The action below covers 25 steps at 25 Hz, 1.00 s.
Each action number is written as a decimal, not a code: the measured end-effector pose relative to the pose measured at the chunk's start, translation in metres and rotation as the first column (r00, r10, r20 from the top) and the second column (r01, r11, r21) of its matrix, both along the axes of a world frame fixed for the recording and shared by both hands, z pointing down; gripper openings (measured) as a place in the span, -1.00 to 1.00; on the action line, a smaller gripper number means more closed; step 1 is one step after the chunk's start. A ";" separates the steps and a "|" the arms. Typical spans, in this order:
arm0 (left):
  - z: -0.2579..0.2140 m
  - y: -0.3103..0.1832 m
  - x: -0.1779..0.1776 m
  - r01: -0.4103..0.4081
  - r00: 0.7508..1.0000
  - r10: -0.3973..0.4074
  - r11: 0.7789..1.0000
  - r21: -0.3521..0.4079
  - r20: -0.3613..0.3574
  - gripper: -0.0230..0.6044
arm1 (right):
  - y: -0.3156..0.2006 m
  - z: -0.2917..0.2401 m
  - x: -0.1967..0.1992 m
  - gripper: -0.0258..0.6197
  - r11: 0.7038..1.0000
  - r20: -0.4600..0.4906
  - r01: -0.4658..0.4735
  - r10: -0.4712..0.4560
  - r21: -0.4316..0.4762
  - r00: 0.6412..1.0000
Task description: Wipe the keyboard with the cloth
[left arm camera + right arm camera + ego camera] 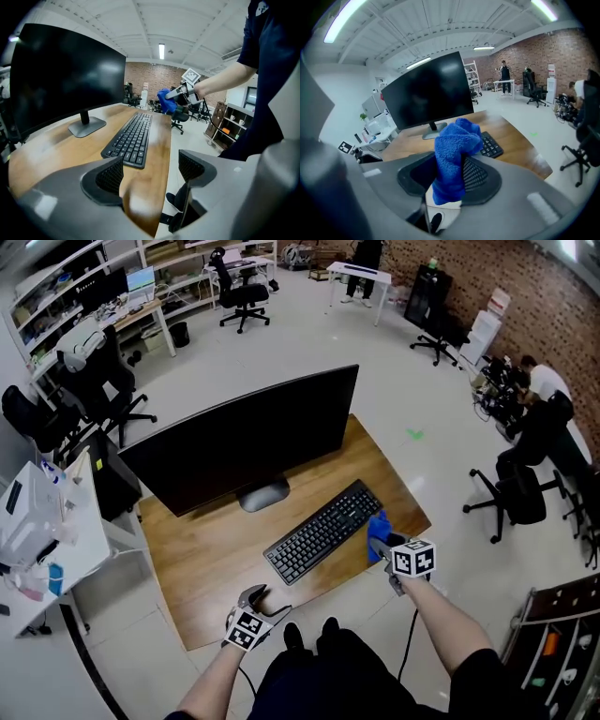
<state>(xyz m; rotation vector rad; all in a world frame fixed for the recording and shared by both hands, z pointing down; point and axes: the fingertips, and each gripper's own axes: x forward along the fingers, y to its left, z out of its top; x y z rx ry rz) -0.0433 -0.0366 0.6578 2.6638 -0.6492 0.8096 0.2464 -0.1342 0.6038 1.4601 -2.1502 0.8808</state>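
Observation:
A black keyboard (pixel 323 532) lies slantwise on the wooden desk (pixel 206 563), in front of the monitor. My right gripper (pixel 379 548) is shut on a blue cloth (pixel 378 529) just off the keyboard's right end, near the desk's front edge. In the right gripper view the blue cloth (pixel 454 154) stands bunched between the jaws, with the keyboard (pixel 491 145) beyond it. My left gripper (pixel 256 597) hangs open at the desk's front edge, left of the keyboard (pixel 131 137), with nothing between its jaws. The left gripper view shows the cloth (pixel 167 101) held above the keyboard's far end.
A large black monitor (pixel 246 440) on a grey stand (pixel 262 493) sits behind the keyboard. Office chairs (pixel 514 493) stand on the floor to the right. A white side table (pixel 56 531) with clutter is at the left.

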 end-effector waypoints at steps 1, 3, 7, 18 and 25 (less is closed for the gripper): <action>0.006 -0.001 0.001 -0.004 1.000 0.005 1.000 -0.013 0.007 0.20 | -0.005 0.007 0.004 -0.47 1.000 -0.022 0.006 -0.007 -0.015 1.000; 0.018 -0.004 0.002 -0.011 1.000 0.012 0.999 -0.035 0.027 0.20 | -0.017 0.022 0.013 -0.47 0.999 -0.062 0.018 -0.021 -0.044 0.998; 0.041 -0.017 0.007 0.019 0.998 -0.014 0.997 -0.073 0.067 0.20 | -0.053 0.054 0.041 -0.47 0.995 -0.153 0.020 -0.036 -0.102 0.988; 0.080 -0.034 0.022 0.084 0.987 -0.064 0.987 -0.138 0.146 0.18 | -0.135 0.108 0.086 -0.47 0.956 -0.383 0.172 -0.255 -0.238 0.888; 0.095 -0.035 0.025 0.082 0.983 -0.053 0.984 -0.158 0.178 0.17 | -0.142 0.142 0.095 -0.46 0.939 -0.434 0.166 -0.289 -0.300 0.853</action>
